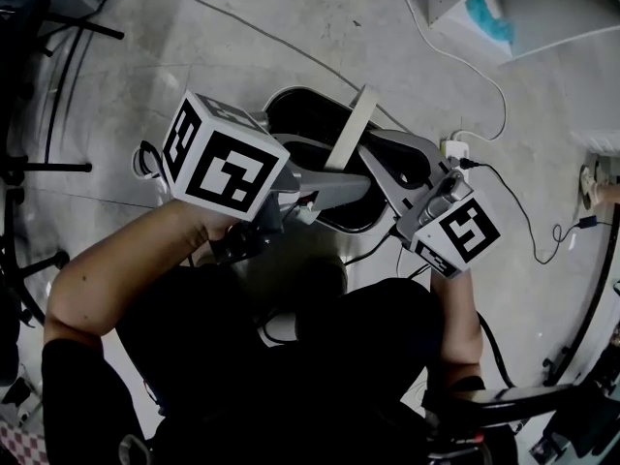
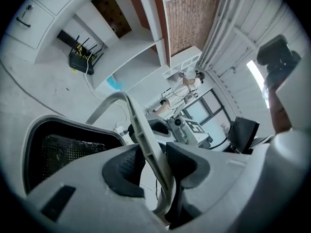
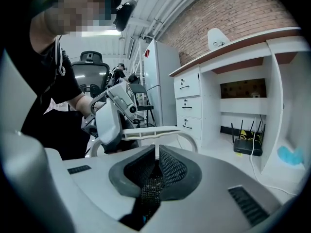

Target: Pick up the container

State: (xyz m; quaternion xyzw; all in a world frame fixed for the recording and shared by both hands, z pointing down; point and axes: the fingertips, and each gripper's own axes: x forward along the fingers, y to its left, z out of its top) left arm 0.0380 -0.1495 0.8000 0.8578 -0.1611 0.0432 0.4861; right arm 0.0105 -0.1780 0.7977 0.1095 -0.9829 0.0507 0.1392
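Observation:
A black container (image 1: 302, 114) with a mesh lining (image 2: 63, 152) sits on the floor below me. Its white handle (image 1: 354, 129) arches over it. My left gripper (image 1: 344, 187) reaches in from the left, and the handle (image 2: 136, 120) runs up between its two dark pads (image 2: 187, 164), which press on it. My right gripper (image 1: 385, 163) comes in from the right at the container's rim. Its pads (image 3: 172, 166) are closed together on a strip of black mesh (image 3: 151, 188). From the right gripper view the left gripper (image 3: 109, 118) sits on the handle (image 3: 155, 131).
A white cable (image 1: 465, 66) and a power strip (image 1: 455, 148) lie on the concrete floor beside the container. White shelving (image 1: 523, 8) stands at the top right, with a router (image 3: 248, 147) on the floor under it. Black chair legs (image 1: 29, 163) are at the left.

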